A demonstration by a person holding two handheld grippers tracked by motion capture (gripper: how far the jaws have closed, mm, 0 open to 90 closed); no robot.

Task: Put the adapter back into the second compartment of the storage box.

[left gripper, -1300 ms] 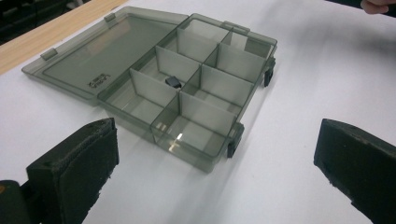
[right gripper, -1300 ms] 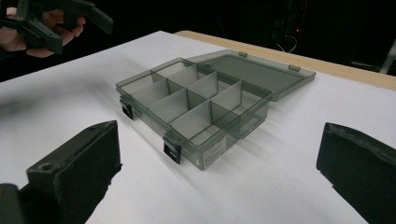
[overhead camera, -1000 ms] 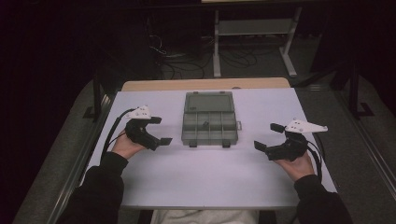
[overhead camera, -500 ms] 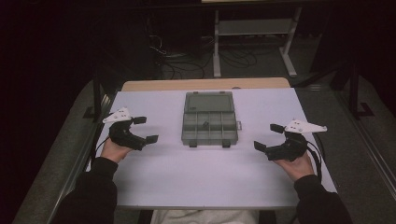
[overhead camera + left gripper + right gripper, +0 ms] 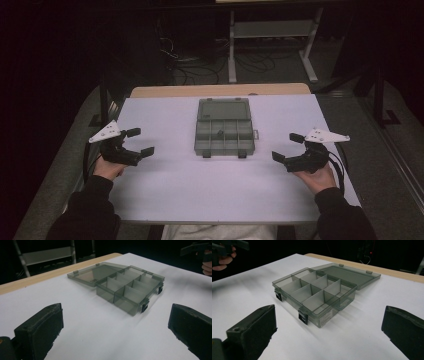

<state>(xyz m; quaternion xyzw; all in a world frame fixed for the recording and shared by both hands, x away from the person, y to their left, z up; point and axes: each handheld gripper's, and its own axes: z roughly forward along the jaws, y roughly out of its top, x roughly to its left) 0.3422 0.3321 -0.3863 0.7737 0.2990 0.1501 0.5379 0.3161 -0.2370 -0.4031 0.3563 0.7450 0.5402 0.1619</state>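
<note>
Fingers on both grippers were spread wide, holding nothing: left gripper (image 5: 134,143) near the table's left edge, right gripper (image 5: 288,148) near the right edge. Box (image 5: 223,128) sat mid-table toward the far edge, lid flat open. Looked light, stiff, slick plastic; I'd pinch a side wall. Plenty of bare table (image 5: 210,190) around it.

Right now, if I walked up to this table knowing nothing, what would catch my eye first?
Probably the smoky grey compartment box lying open in the middle of the white table, its lid flat behind it and its divided cells looking empty. Next, the two black hand-held tools flanking it: the left gripper and the right gripper, both with jaws spread wide and holding nothing, each well apart from the box.
</note>
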